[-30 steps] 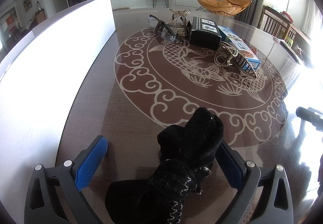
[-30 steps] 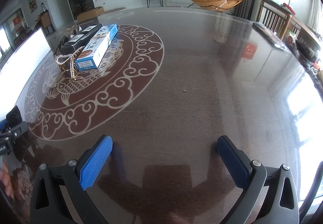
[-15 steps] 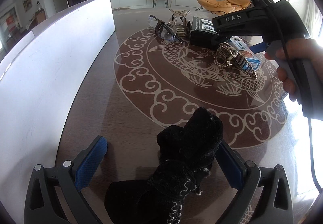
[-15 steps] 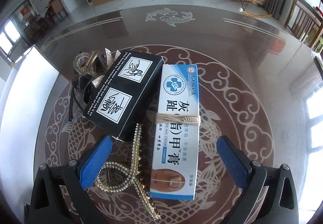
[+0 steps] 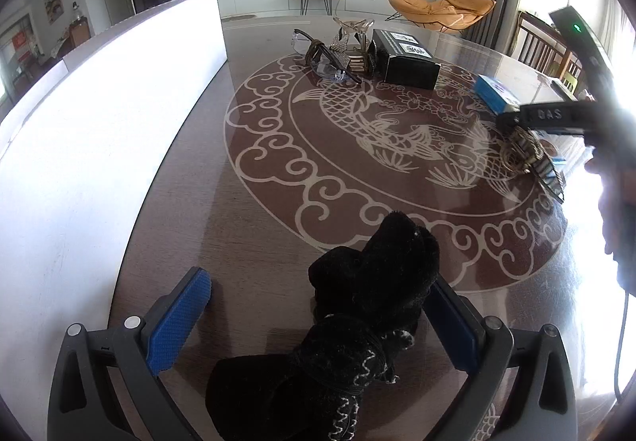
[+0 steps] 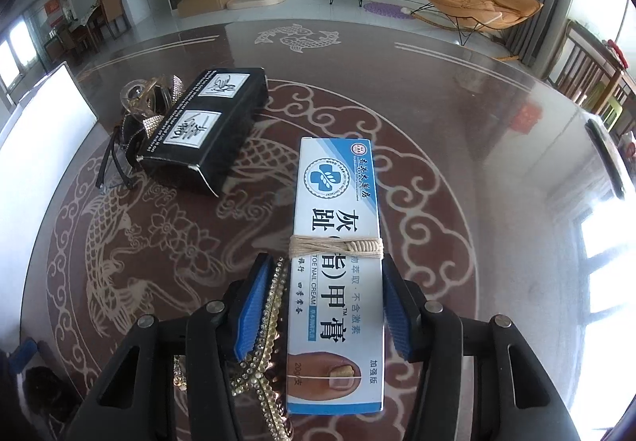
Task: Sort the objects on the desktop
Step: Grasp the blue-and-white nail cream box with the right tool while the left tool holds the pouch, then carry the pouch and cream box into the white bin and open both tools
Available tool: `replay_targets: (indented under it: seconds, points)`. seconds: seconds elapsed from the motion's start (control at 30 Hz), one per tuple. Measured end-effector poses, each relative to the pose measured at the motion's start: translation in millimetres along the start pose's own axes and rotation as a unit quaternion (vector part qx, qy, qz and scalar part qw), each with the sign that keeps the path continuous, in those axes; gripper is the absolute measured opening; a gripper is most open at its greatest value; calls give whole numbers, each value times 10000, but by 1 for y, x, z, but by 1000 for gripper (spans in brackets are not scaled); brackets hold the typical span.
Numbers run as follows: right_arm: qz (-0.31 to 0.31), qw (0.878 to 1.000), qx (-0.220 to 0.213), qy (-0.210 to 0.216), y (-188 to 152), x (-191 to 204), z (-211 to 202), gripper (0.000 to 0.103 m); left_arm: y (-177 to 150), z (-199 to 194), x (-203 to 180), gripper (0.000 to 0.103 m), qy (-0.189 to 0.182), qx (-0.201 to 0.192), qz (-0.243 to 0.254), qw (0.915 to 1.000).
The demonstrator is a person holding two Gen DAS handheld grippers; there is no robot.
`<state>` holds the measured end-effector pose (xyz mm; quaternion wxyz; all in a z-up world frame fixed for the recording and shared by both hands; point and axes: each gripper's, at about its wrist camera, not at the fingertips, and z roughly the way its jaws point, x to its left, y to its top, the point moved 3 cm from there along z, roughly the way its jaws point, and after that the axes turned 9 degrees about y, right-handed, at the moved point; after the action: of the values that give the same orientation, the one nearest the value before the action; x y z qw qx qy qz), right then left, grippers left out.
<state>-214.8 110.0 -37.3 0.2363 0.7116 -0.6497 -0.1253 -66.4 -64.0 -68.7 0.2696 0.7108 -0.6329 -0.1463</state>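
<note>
Nail-cream carton [image 6: 338, 266], long, flat, glossy white and blue cardboard, bound round its middle with beige twine [image 6: 336, 246]; lying on the dark glossy table [image 6: 457, 131] over the pale fish-and-cloud inlay, lengthwise between the blue ribbed pads of the right gripper [image 6: 322, 305]. Jaws closing, right pad against the carton's edge, left pad pressing a gold rhinestone hair claw [image 6: 266, 341] against its other side. Readable on the carton: "TOE NAIL CREAM", "20g", large Chinese characters, a round blue leaf emblem, a toenail photo at the near end.

Further off to the left, a matte black rectangular box [image 6: 206, 131] with two white calligraphy labels, one flap ajar at its near end. Behind it, a heap of glittery clips and clear eyeglasses [image 5: 330, 61] with dark arms. White flat panel [image 5: 99, 123] along the left edge of the table.

Seen from the left wrist: left gripper [image 5: 318, 325] spread wide, a fuzzy black knitted glove [image 5: 357, 321] with white stitching lying between the pads, brushing the right pad, clear of the left one. At far right, the right tool's black body lettered "DAS" above the blue carton and hair claw, a hand [image 5: 616, 202] round its grip, partly washed out by glare.
</note>
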Motion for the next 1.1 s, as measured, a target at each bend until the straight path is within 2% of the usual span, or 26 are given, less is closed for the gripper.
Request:
replay_targets:
  seconds: [0.13, 0.23, 0.4, 0.47, 0.53, 0.6, 0.7, 0.9, 0.97, 1.03, 1.07, 1.1]
  points:
    - [212, 9997, -121, -96, -48, -28, -36, 53, 0, 0, 0, 103, 1, 0, 0, 10000]
    - [225, 9995, -214, -24, -94, -31, -66, 53, 0, 0, 0, 103, -4, 0, -4, 10000]
    - [-22, 9967, -121, 808, -159, -14, -107, 54, -1, 0, -1, 103, -59, 10, 53, 10000]
    - [-41, 9952, 123, 969, -165, -7, -112, 57, -1, -1, -1, 103, -182, 100, 264, 9994]
    - [-39, 9942, 432, 982, -165, -6, -111, 75, -3, -3, 2, 103, -411, 221, 441, 9979]
    - [-126, 9932, 686, 935, -169, -8, -110, 80, -5, -7, 10, 103, -689, 333, 420, 9962]
    - [-99, 9905, 896, 1035, -167, -12, -105, 80, -6, -13, 20, 103, -977, 336, 359, 9940]
    - [-372, 9867, 1256, 963, -157, 2, -95, 80, -3, -7, 14, 103, -897, 385, 546, 9937]
    - [-419, 9844, 1342, 1061, -155, 12, -90, 80, -3, -7, 4, 103, -953, 399, 715, 9921]
    - [-445, 9858, 1352, 888, -148, 16, -82, 80, -6, -11, -8, 103, -876, 289, 983, 9909]
    - [-438, 9866, 1338, 829, -146, 16, -81, 77, -6, -14, -13, 101, -801, 153, 1106, 9905]
    - [-461, 9875, 1306, 752, -144, 16, -81, 59, -6, -18, -16, 75, -720, 3, 1197, 9902]
